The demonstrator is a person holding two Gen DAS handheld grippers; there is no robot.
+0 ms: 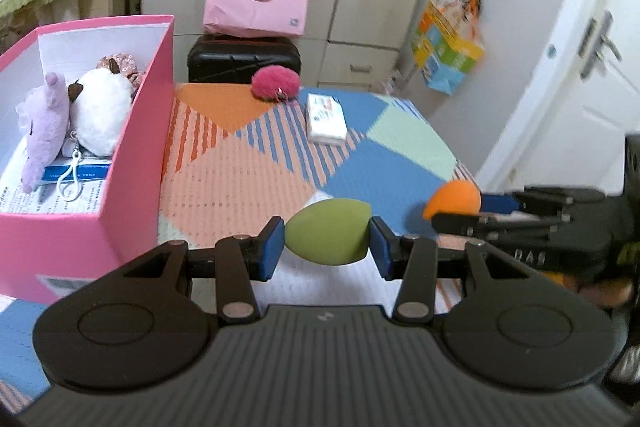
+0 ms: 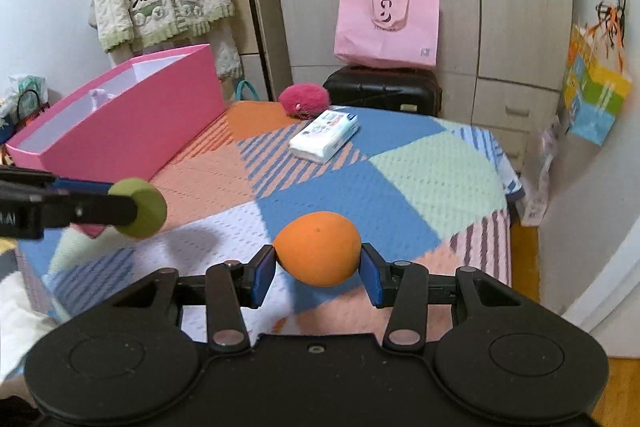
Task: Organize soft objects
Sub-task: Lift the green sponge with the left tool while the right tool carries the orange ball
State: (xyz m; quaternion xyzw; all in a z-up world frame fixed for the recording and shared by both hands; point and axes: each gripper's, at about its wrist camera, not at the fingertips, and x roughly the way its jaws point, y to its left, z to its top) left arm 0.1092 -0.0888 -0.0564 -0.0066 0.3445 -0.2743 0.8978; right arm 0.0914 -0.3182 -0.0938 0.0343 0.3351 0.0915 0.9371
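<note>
Clamped on green sponge (image 1: 327,235) and orange sponge (image 2: 318,247), squashy enough to squirt from narrowed jaws short of the pink box (image 1: 132,131).

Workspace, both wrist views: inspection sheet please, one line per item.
Surface: patchwork cover, mostly bare.
Job's things: green sponge and orange sponge held; fuzzy pink pompom on cover; two plush toys in pink box.
Clutter: tissue pack.
Grippers: left gripper shut on green sponge; right gripper shut on orange sponge.
Cables: nothing seen.
Surroundings: pink tote on black case, wardrobe, hanging jacket.
</note>
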